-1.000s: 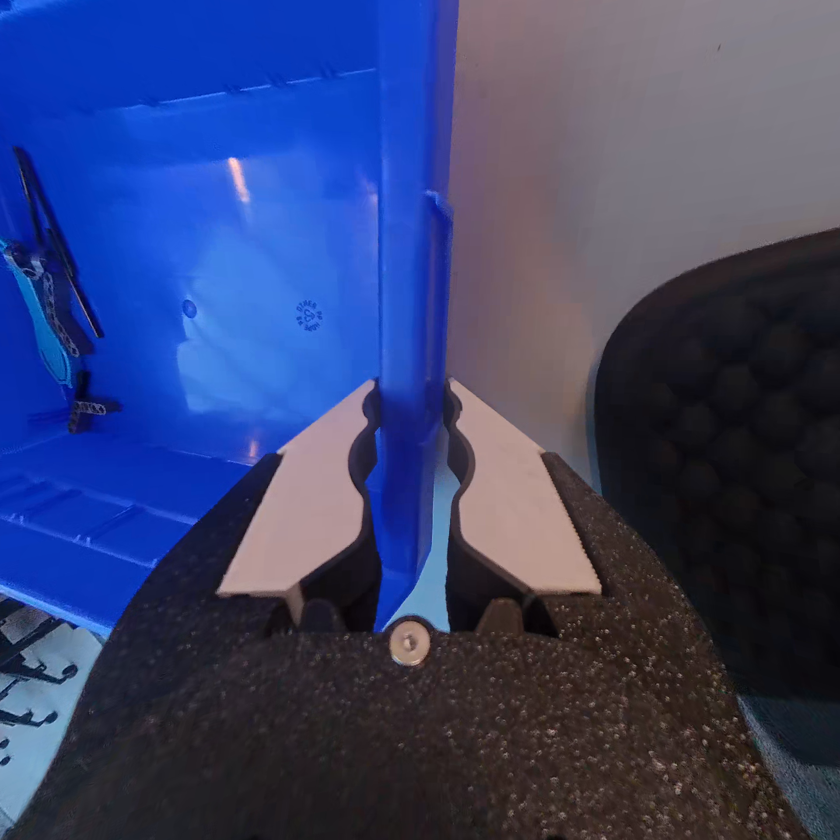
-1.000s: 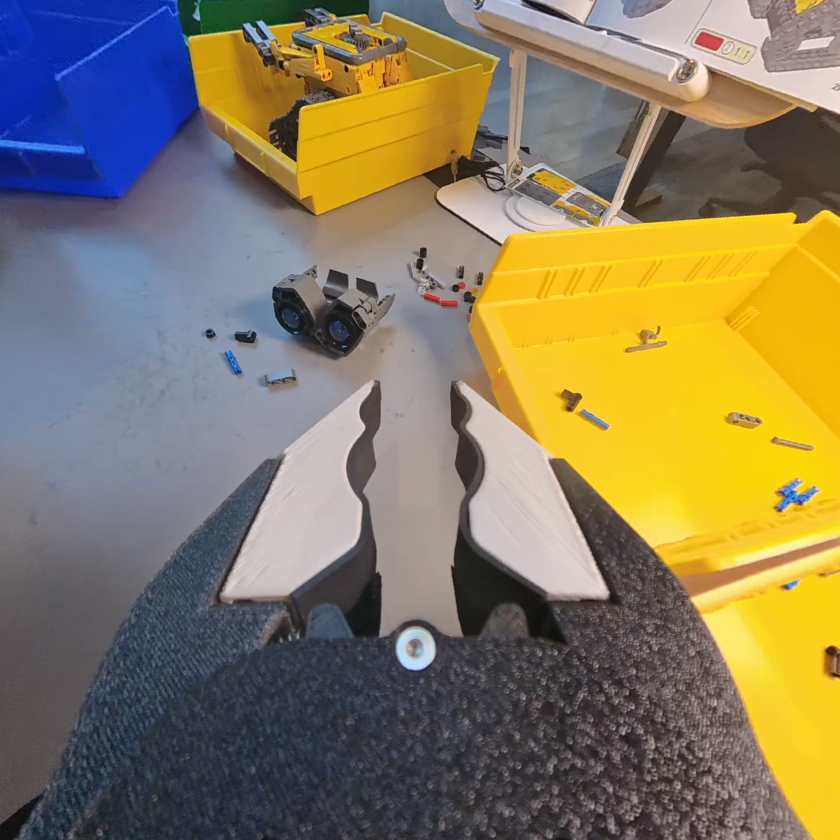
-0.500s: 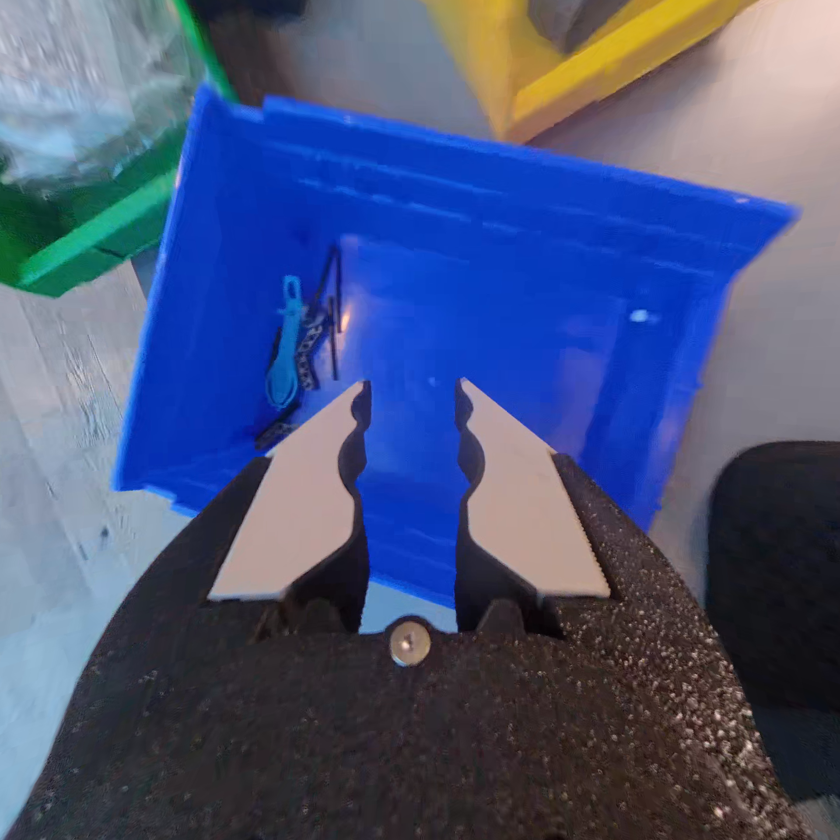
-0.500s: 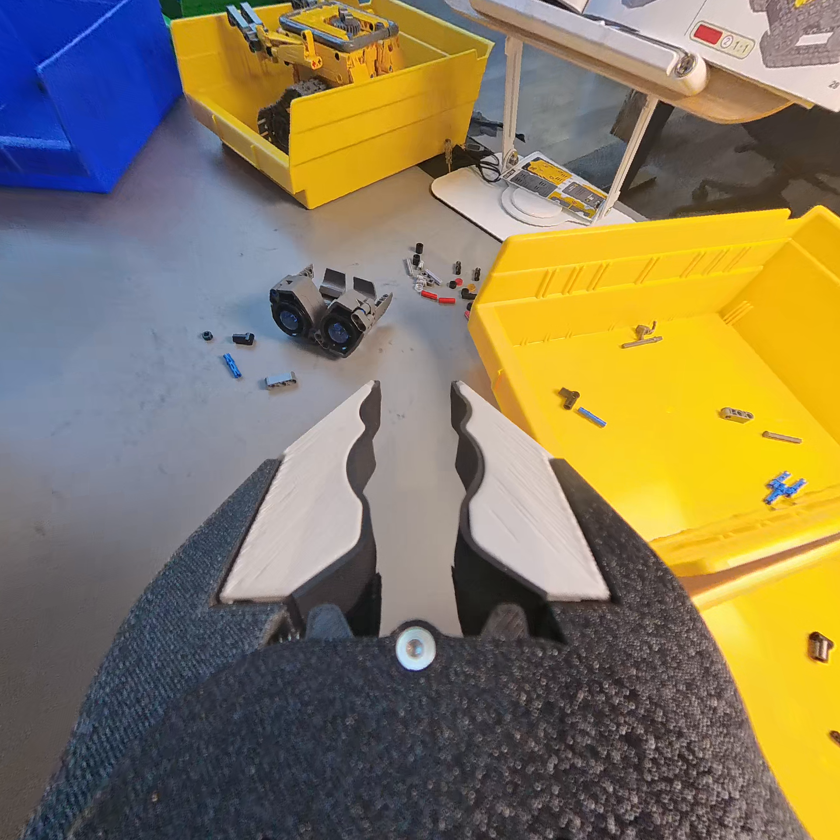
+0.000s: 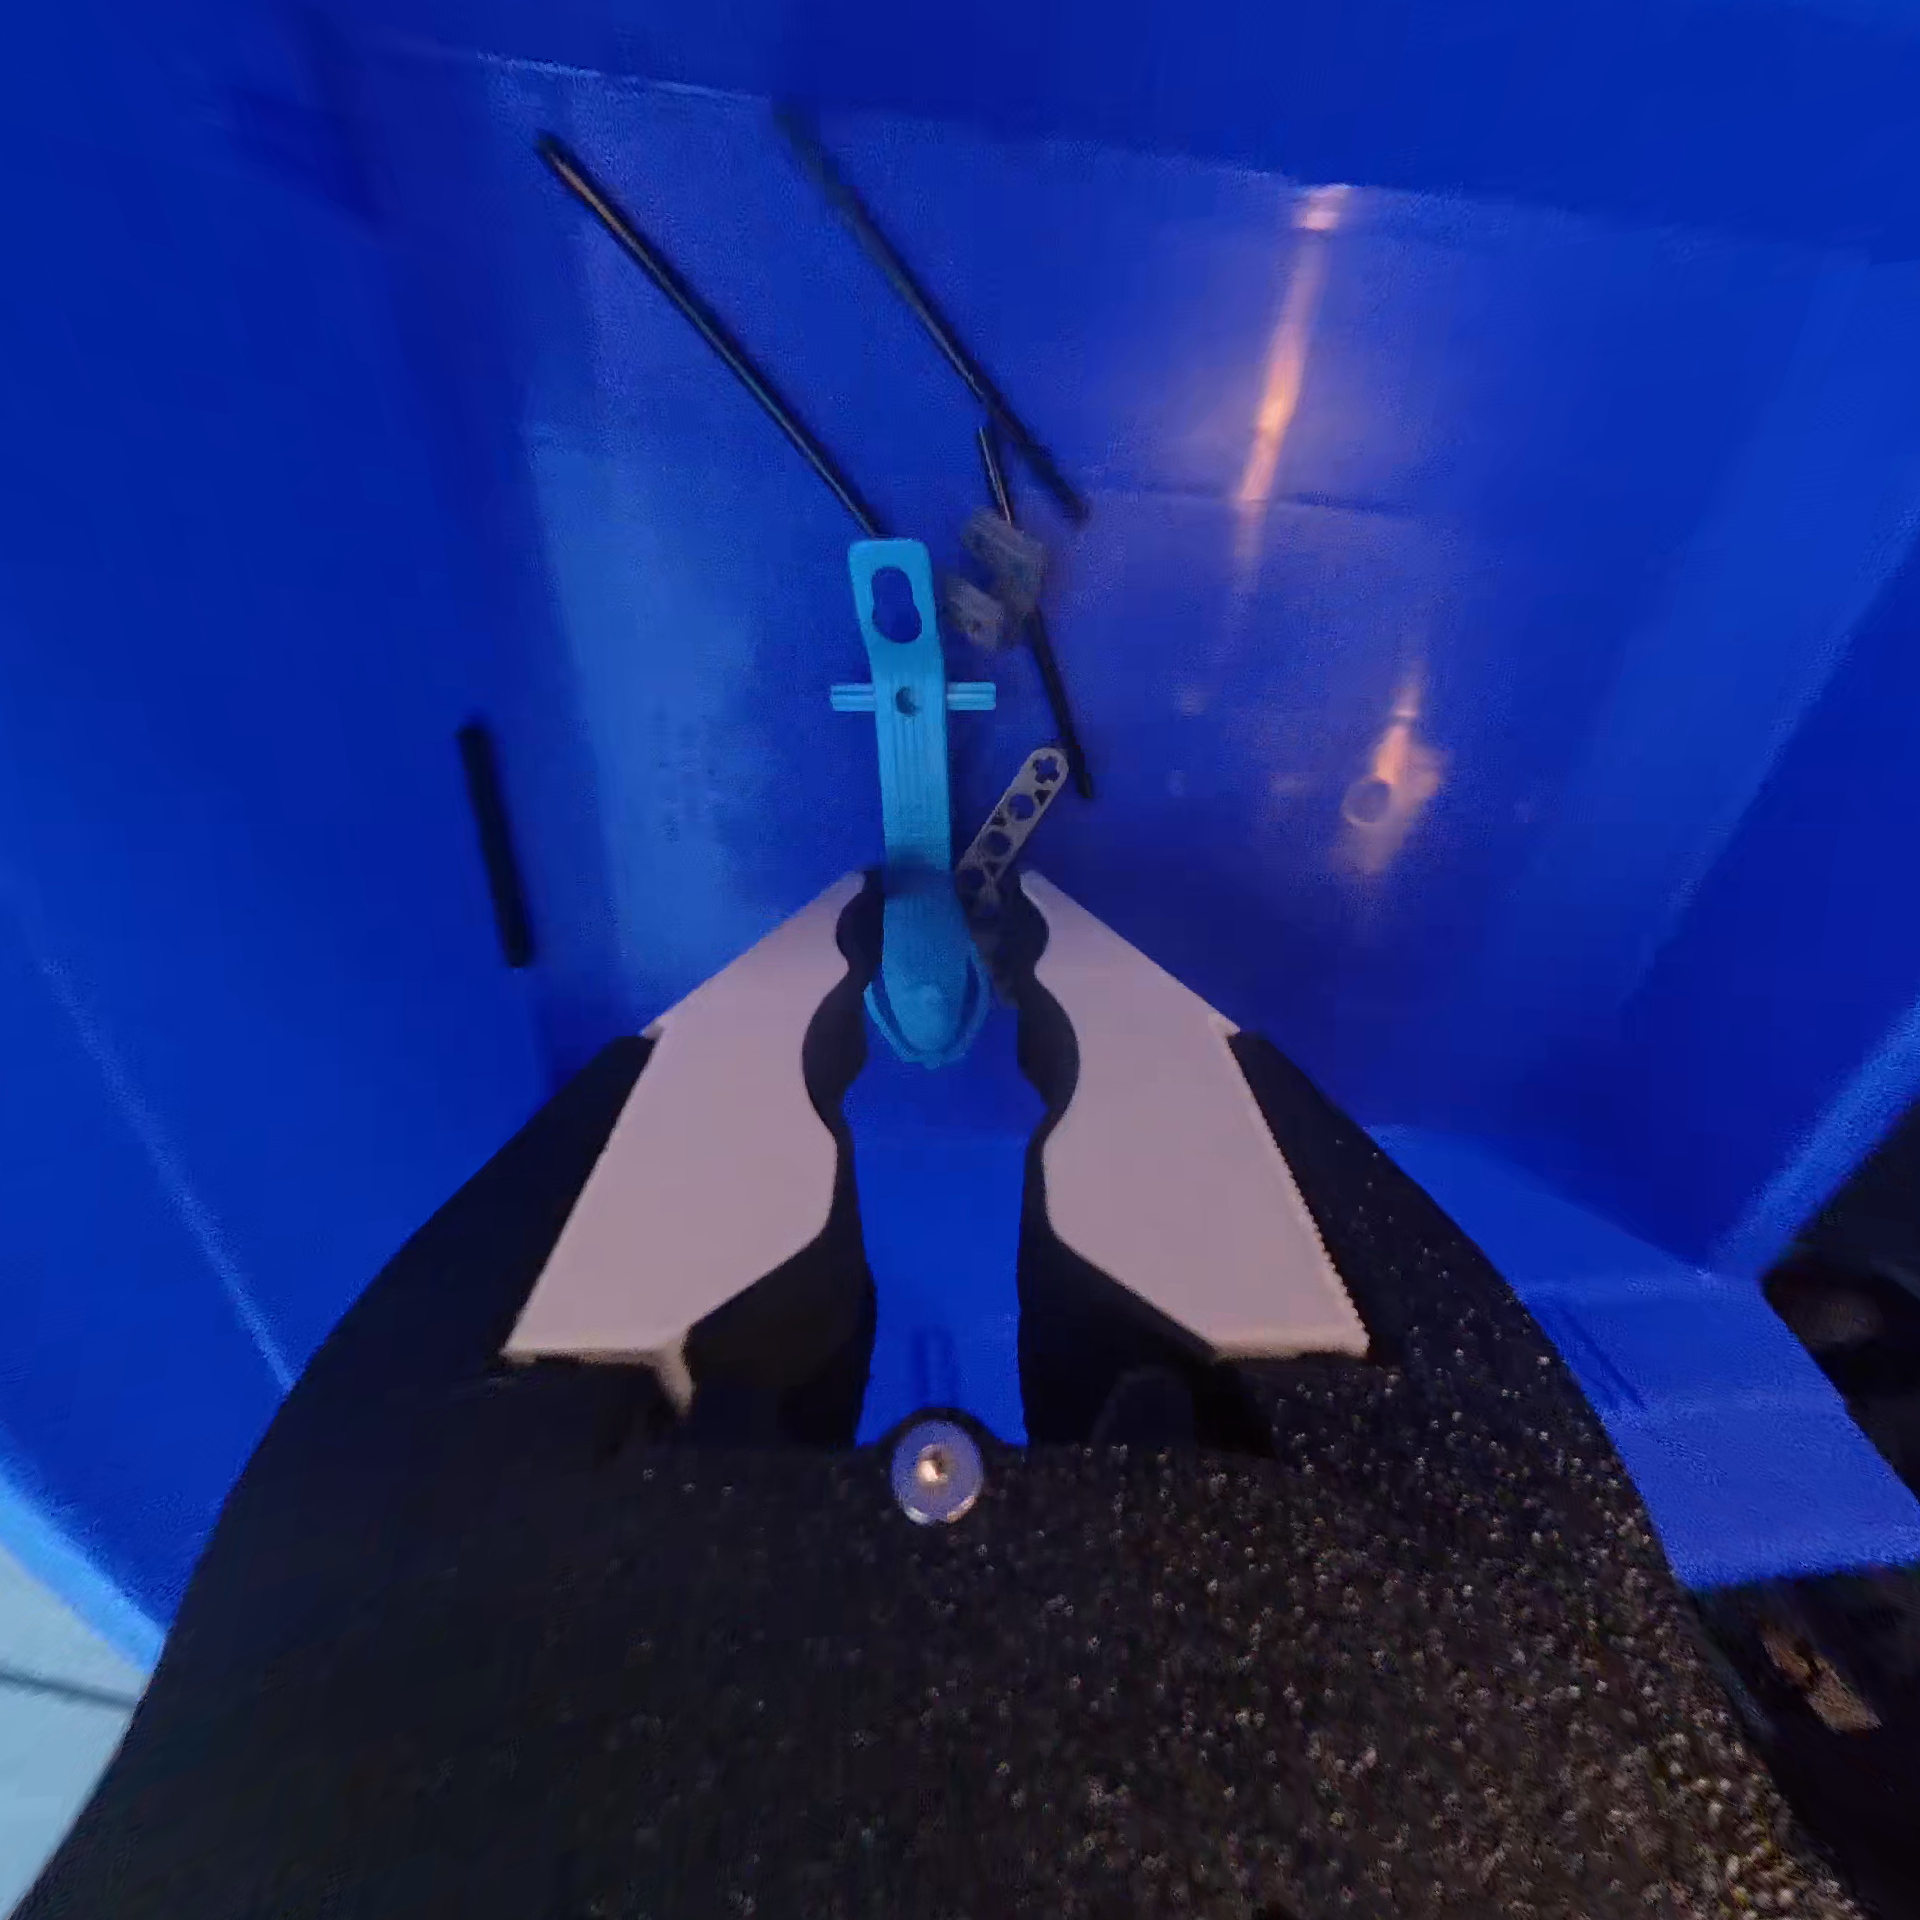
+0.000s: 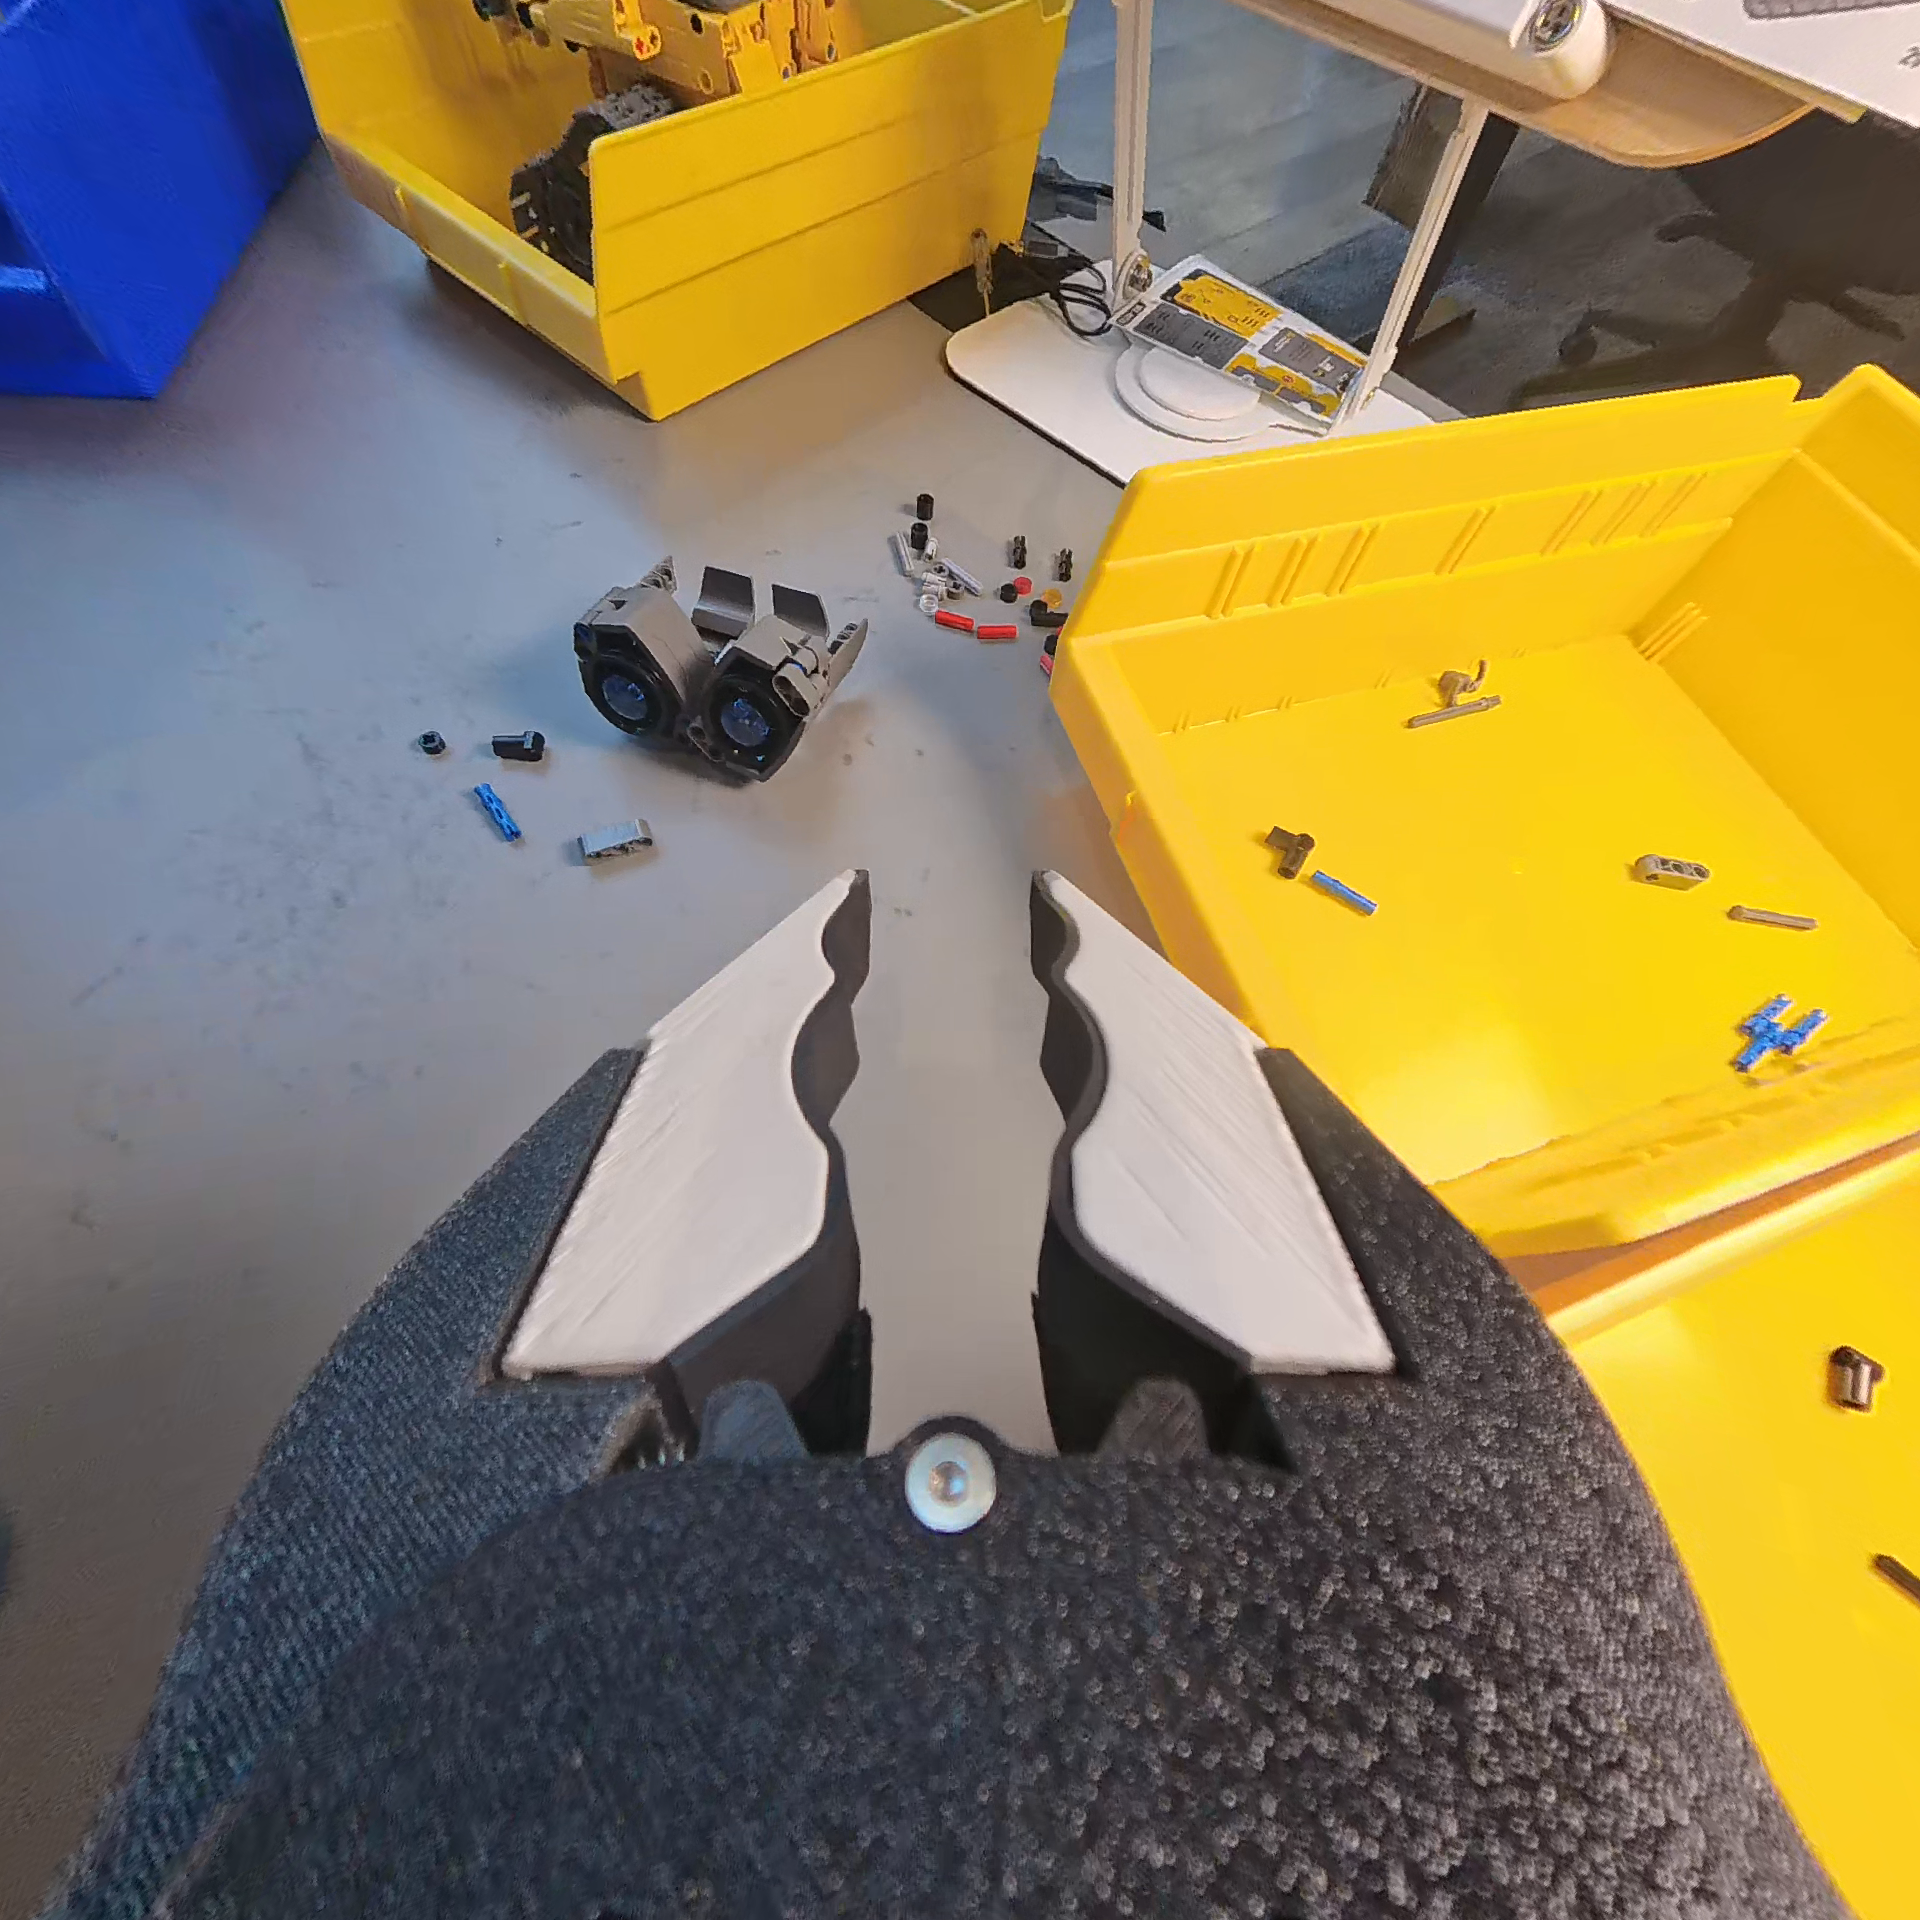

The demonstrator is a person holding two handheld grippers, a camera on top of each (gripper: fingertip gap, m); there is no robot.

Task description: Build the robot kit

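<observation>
Dropped from above the blue bin (image 5: 312,520) down into it, the left gripper (image 5: 943,883) stands open astride the light-blue tool (image 5: 914,831), whose long axis runs straight ahead between the jaws. Rightward, the right gripper (image 6: 951,883) hovers open and empty over the table (image 6: 260,987).

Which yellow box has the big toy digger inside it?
The far yellow bin, at the top of the right wrist view beside the blue bin. The near yellow bin, right of the open right gripper, holds only small loose pieces.
</observation>
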